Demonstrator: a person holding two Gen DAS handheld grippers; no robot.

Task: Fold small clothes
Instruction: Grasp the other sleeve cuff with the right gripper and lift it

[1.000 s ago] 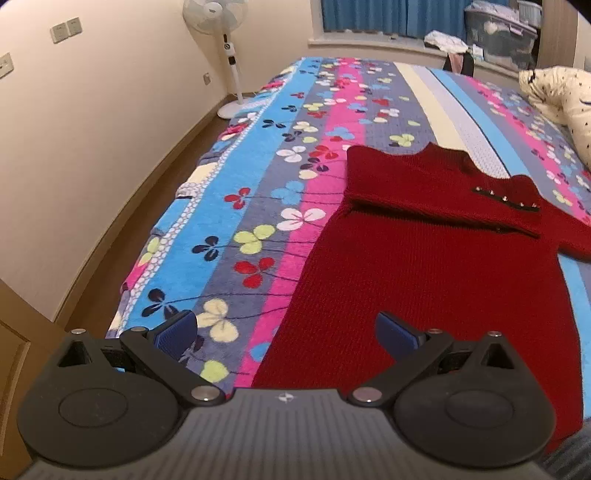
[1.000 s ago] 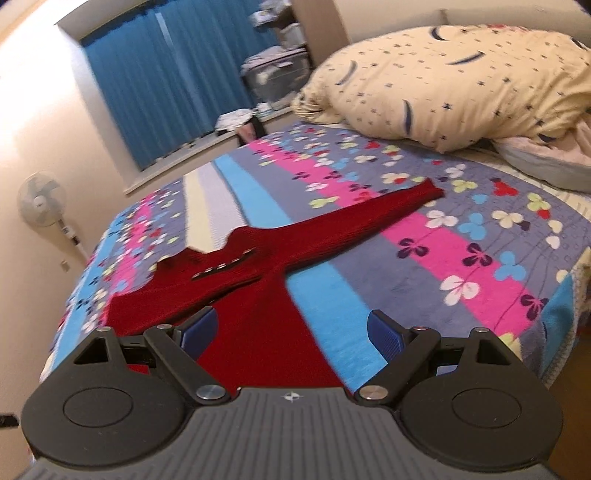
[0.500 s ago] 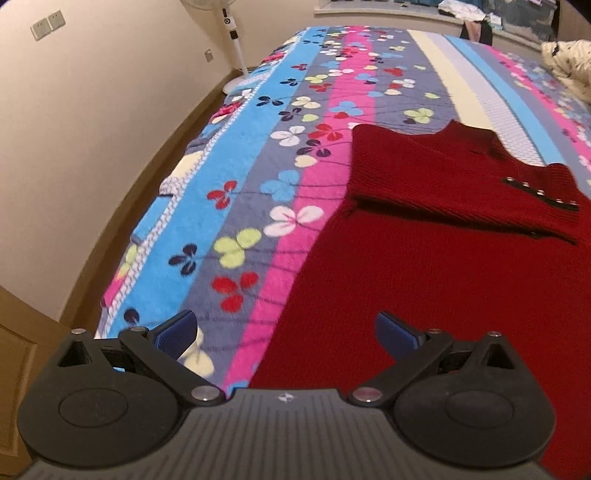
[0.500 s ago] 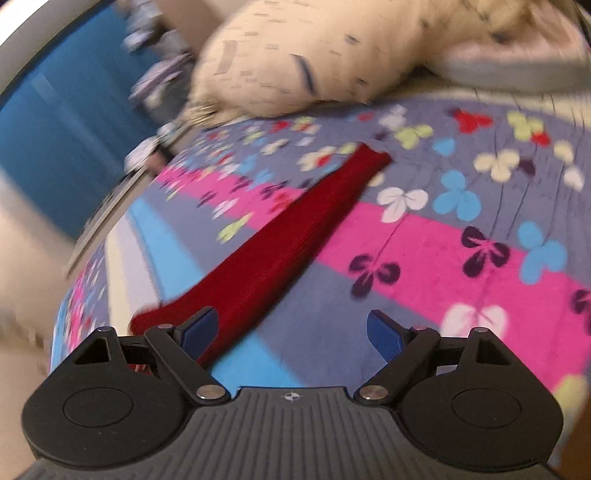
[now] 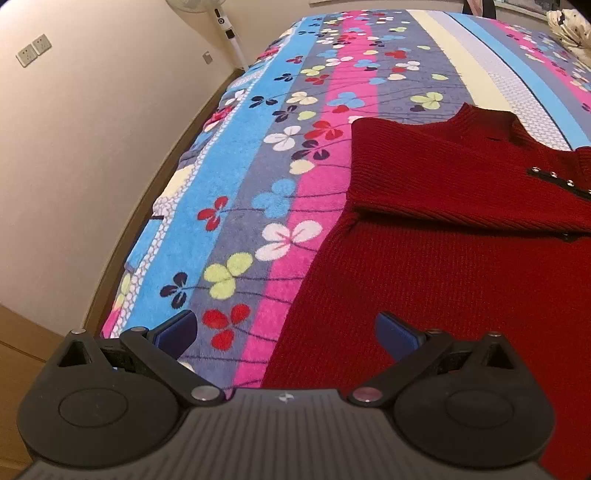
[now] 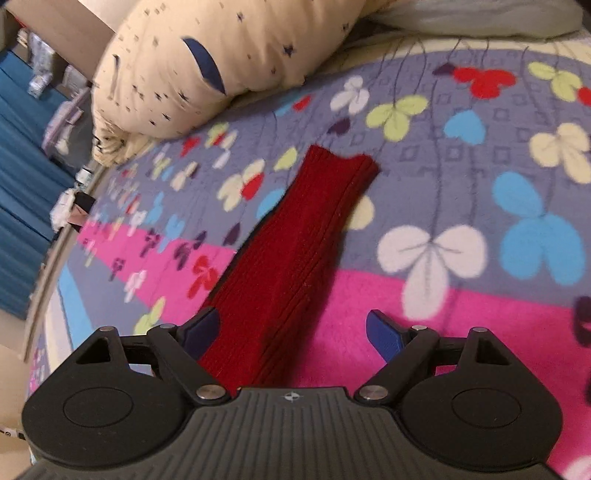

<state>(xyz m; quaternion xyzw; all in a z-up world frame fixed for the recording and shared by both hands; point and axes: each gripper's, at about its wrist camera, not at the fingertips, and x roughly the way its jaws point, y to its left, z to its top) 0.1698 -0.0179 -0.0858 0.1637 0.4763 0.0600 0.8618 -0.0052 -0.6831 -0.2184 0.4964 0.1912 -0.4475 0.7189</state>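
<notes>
My left gripper (image 5: 284, 332) is spread wide and holds nothing; it hangs over the left hem edge of the red sweater (image 5: 443, 258), which lies flat on the flowered striped blanket (image 5: 258, 147) with one sleeve folded across its chest. A standing fan (image 5: 225, 22) is by the wall beyond. My right gripper (image 6: 291, 332) is also wide open and empty, straddling the sweater's outstretched sleeve (image 6: 306, 236), whose cuff points toward the cream pillow (image 6: 221, 55).
</notes>
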